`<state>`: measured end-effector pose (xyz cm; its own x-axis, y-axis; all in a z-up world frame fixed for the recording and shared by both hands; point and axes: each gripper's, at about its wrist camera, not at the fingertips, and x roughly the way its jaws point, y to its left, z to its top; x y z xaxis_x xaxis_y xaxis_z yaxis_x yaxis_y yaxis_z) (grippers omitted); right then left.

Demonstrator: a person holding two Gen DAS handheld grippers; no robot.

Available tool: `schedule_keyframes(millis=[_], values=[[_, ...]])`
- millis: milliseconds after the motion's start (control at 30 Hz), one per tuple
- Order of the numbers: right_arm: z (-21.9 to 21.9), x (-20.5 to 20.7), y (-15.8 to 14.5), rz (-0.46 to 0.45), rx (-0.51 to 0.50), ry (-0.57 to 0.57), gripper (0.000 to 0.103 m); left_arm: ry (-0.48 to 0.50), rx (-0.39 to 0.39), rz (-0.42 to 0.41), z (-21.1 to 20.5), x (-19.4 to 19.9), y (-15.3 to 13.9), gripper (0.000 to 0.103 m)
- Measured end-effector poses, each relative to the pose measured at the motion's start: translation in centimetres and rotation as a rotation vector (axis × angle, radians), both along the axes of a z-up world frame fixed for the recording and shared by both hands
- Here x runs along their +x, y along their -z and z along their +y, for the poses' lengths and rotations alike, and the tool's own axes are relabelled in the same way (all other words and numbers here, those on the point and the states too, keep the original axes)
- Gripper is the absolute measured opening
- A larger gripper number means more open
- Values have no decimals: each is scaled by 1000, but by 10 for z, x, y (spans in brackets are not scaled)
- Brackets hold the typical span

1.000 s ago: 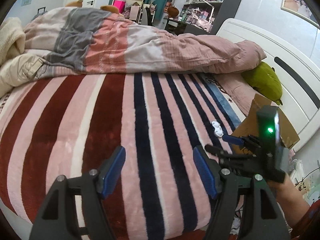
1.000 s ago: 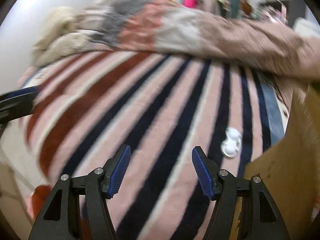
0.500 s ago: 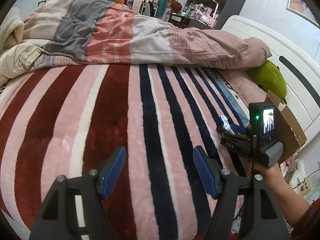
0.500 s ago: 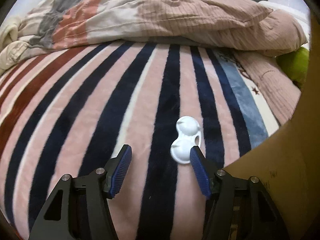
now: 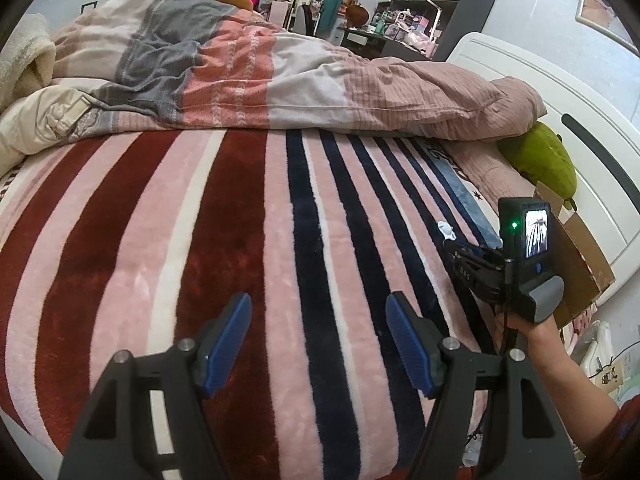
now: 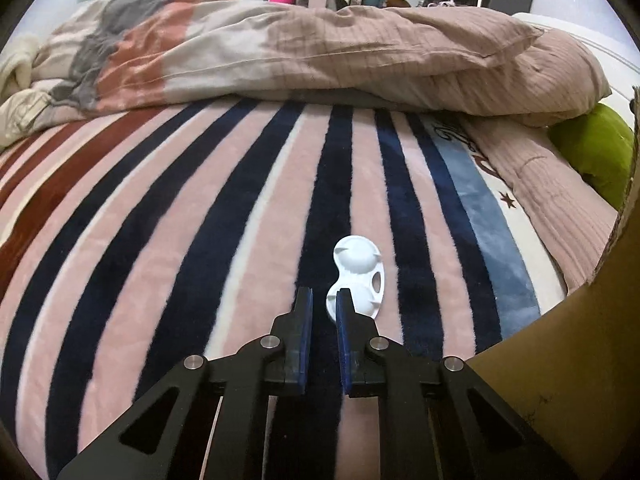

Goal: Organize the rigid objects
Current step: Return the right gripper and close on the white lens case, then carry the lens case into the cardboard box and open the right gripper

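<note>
Closing my right gripper (image 6: 322, 300), fingers nearly together, beside the white palette (image 6: 358, 276); next needs realignment; left gripper (image 5: 318, 332) fingers apart.

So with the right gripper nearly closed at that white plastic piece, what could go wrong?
The right gripper seems to catch only the near edge of the white plastic piece; it may slip out or pivot. The soft striped blanket gives under pressure, so the piece could tip away. The cardboard box sits close beside it.
</note>
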<state>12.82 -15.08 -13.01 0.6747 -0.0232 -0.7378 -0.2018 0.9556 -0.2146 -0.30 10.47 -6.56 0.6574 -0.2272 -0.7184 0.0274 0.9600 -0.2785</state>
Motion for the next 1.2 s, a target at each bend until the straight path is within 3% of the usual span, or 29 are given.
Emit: schedule_keyframes(millis=[67, 100, 133, 200, 300, 367, 400, 467, 700, 833, 967, 1100, 1167, 1200], values=[[0, 2, -2, -25, -26, 29, 30, -1, 5, 1, 1, -1, 0, 67], [1, 6, -2, -24, -33, 27, 47, -3, 6, 3, 1, -1, 0, 67], [3, 13, 2, 5, -53, 24, 49, -5, 6, 4, 2, 0, 1, 67], [4, 25, 8, 62, -80, 36, 49, -11, 5, 5, 4, 0, 1, 67], [0, 38, 12, 78, -58, 74, 47, -14, 2, 5, 6, 0, 2, 67], [-2, 40, 12, 83, -22, 82, 38, -17, 2, 7, 7, 0, 2, 67], [-3, 39, 11, 84, 0, 72, 28, -18, 2, 7, 7, 1, 3, 67], [-1, 32, 9, 70, 14, 29, 28, -16, 1, 9, 6, 2, 2, 67], [33, -34, -3, 104, 121, -314, 28, 28, -38, 13, -6, 4, -1, 67], [59, -82, -31, 83, 168, -536, 28, 82, -80, -3, -22, 3, -13, 67], [67, -118, -66, 29, 196, -673, 28, 162, -161, -48, -40, 1, -34, 66], [54, -136, -102, -43, 230, -740, 28, 217, -168, -86, -64, 3, -59, 53], [44, -143, -118, -88, 240, -754, 28, 241, -169, -102, -77, 5, -72, 43], [39, -145, -124, -110, 241, -757, 28, 261, -172, -114, -85, 6, -79, 34]])
